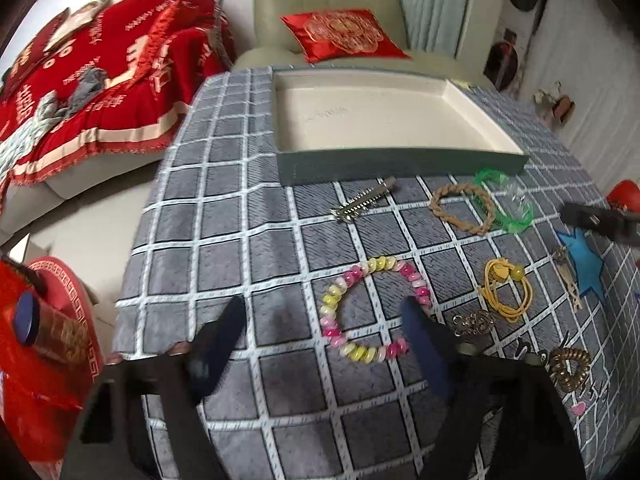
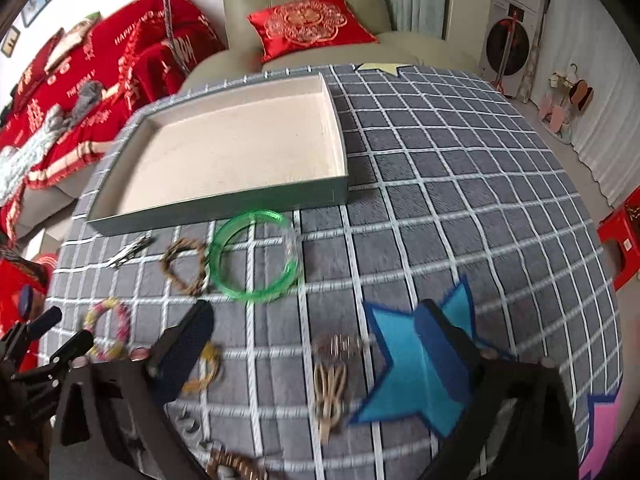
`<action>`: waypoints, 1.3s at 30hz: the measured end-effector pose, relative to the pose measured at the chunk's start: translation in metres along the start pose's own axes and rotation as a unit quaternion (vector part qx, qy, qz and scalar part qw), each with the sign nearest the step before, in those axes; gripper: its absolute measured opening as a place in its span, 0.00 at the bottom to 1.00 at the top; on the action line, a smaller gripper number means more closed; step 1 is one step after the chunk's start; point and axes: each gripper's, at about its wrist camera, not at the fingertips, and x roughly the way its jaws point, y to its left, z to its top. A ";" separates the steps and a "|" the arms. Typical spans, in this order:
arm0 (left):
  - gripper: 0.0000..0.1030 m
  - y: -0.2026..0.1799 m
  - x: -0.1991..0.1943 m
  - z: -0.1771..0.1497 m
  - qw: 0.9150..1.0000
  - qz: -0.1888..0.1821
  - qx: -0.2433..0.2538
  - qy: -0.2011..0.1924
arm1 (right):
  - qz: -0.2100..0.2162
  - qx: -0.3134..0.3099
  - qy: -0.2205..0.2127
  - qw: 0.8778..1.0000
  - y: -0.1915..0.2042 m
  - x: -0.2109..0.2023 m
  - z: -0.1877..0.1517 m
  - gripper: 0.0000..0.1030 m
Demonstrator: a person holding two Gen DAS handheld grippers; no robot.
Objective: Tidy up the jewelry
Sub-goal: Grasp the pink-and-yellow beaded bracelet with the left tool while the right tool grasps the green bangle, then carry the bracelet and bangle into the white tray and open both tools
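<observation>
Nearest my cameras, both sets of tongs stood open with nothing between the pads. The left gripper [image 1: 320,320] straddled the near-left arc of the pink-and-yellow bead bracelet [image 1: 374,308], its right finger lying over the ring's near-right side; I judged I had lined it up to take that piece first. The right gripper [image 2: 320,328] hovered over the pale looped hair tie [image 2: 330,388] lying against the left point of the blue star patch [image 2: 416,364] on the cloth, the picture there too blurred to say whether anything was touched.

Just beyond, on the grey checked tablecloth [image 1: 224,216], the remaining jewelry lay loose and apart: a yellow cord tie [image 1: 504,288] to the right of the beads, a dark metal trinket [image 1: 472,322] nearer, and a bronze coil tie [image 1: 570,364] at the near right. Farther off, in a row before the tray, sat a silver hair clip [image 1: 362,202], a braided tan bracelet [image 1: 462,208] and, overlapping it, a green bangle [image 2: 254,256].

Farthest stood the shallow tray [image 1: 400,162], cream-lined and holding nothing; I took it as the intended destination, with no piece sorted yet.
</observation>
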 end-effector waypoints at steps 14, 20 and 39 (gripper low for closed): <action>0.52 -0.024 0.022 0.010 0.998 -0.015 0.050 0.017 | -0.020 -0.045 0.044 0.998 0.022 0.054 0.023 0.52; 0.24 -0.036 0.020 0.008 0.996 -0.024 0.083 0.013 | -0.009 -0.042 0.041 0.998 0.022 0.052 0.022 0.12; 0.24 -0.015 -0.047 0.099 0.994 -0.085 0.041 -0.061 | 0.048 -0.025 -0.011 0.998 0.005 -0.016 0.075 0.12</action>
